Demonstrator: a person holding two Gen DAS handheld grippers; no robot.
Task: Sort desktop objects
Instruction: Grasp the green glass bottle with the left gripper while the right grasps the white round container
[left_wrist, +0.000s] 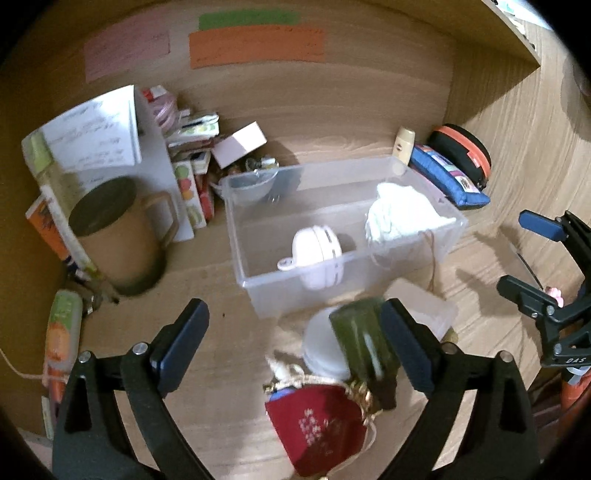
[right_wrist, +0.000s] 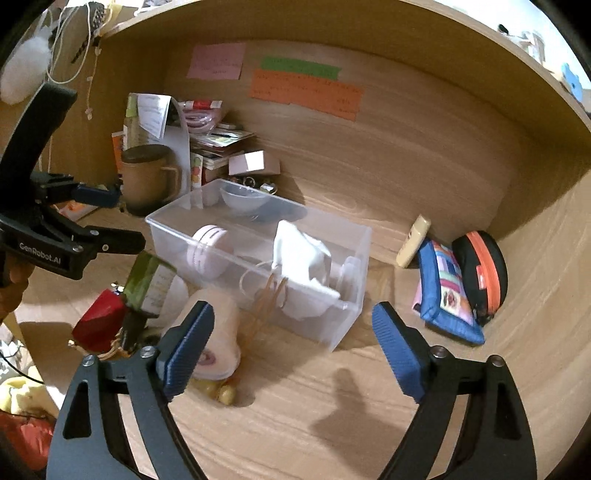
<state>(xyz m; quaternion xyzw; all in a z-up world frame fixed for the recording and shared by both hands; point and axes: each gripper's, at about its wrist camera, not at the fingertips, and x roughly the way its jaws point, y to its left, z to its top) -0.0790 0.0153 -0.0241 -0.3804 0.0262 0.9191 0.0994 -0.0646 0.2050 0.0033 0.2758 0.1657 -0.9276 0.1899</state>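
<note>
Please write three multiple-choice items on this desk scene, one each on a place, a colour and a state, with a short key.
1. Where is the round pink case?
A. inside the clear plastic bin
B. on top of the brown mug
C. beside the blue pouch

2. What colour is the zip band on the black round case?
A. green
B. orange
C. white

3. How does the left gripper stand?
A. shut on the red pouch
B. shut on the mug handle
C. open, gripping nothing

Key: 1 A, the pink case lies within the bin's walls, next to a white cloth. 2 B, an orange band rings the black case. 3 C, the jaws stand wide apart, and the green bottle by its right finger is not pressed between them.
</note>
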